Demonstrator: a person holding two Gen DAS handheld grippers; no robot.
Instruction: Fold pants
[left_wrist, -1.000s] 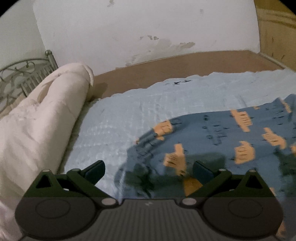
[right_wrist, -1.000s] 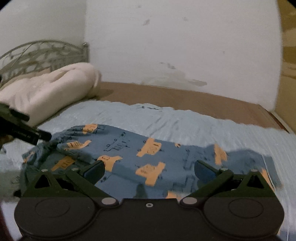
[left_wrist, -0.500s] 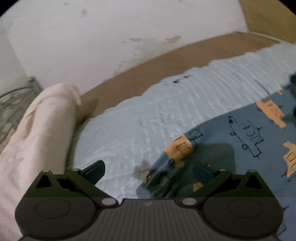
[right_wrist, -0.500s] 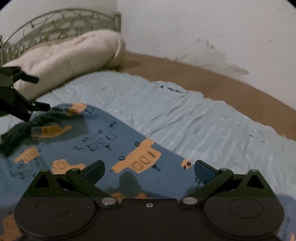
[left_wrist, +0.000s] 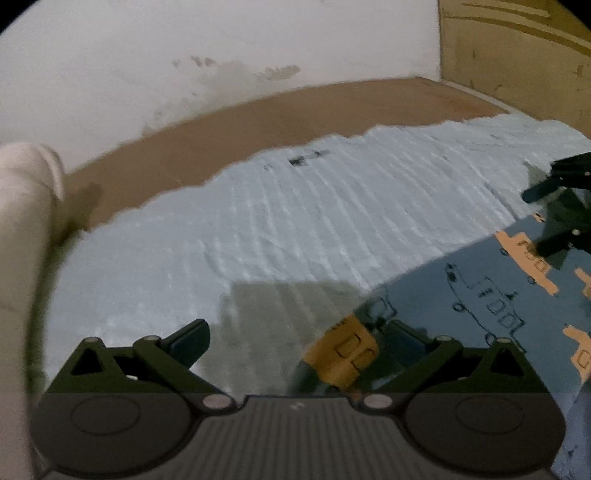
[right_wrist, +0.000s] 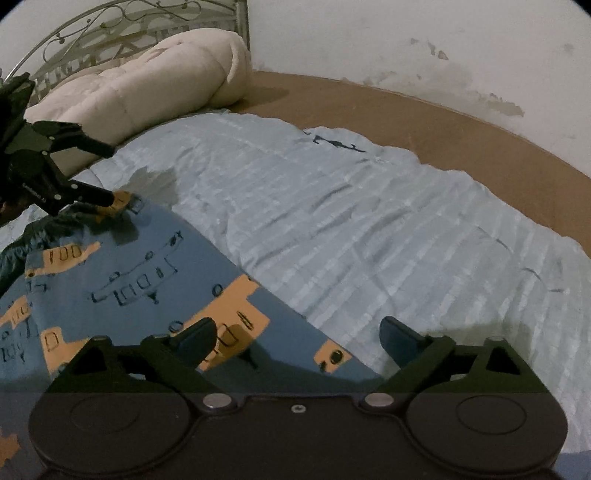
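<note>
Blue pants (right_wrist: 122, 280) with orange and outlined vehicle prints lie flat on a light blue ribbed blanket (right_wrist: 351, 221). In the left wrist view the pants (left_wrist: 480, 306) fill the lower right, one corner lying between my fingers. My left gripper (left_wrist: 295, 339) is open over that corner; it also shows at the left of the right wrist view (right_wrist: 94, 173), low over the pants' far corner. My right gripper (right_wrist: 297, 336) is open over the pants' near edge, and shows at the right of the left wrist view (left_wrist: 546, 218).
A rolled cream quilt (right_wrist: 147, 85) lies against a metal headboard (right_wrist: 110, 22) at the left. A brown mattress edge (left_wrist: 295, 107) runs along the stained white wall (left_wrist: 221, 44). A wooden panel (left_wrist: 517, 48) stands at the far right.
Both grippers have moved low toward the far edge of the pants. The pants now lie spread flatter, and each gripper has come over a corner.
</note>
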